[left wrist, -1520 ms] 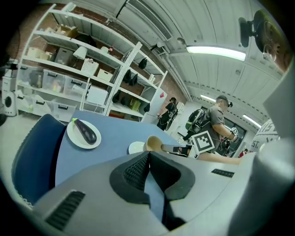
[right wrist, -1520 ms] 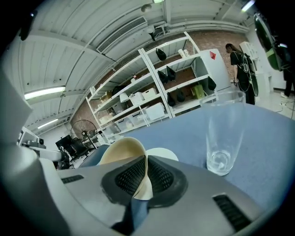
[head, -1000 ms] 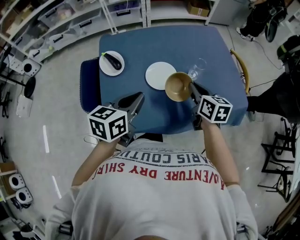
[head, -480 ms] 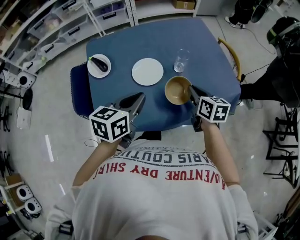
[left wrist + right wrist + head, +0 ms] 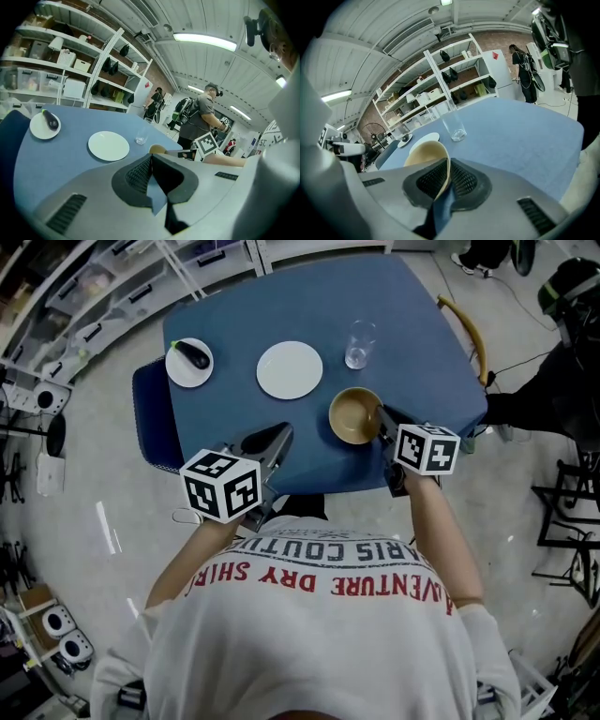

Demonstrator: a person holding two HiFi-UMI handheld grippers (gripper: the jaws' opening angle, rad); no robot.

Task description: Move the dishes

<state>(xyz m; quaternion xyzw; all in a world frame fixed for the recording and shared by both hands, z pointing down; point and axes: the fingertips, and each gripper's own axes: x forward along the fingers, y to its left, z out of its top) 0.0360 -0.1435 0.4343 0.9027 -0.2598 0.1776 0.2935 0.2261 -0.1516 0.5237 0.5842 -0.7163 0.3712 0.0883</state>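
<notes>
- The counter [image 5: 412, 324] is covered in matt blue cloth, seen under the right hand-held gripper [image 5: 382, 420].
- A smooth tan bowl [image 5: 354, 415] with a dull sheen is clamped between that gripper's ribbed black pads [image 5: 464, 180].
- Clear, glossy glass is shown by the tumbler [image 5: 359, 343] beyond it.
- A smooth white plate [image 5: 290, 369] is seen ahead of the left hand-held gripper [image 5: 272, 440], whose shell [image 5: 70, 187] is matt grey plastic.

blue table [image 5: 422, 362] | blue chair [image 5: 150, 427] | shelving [image 5: 70, 61] | person standing [image 5: 202, 117]
</notes>
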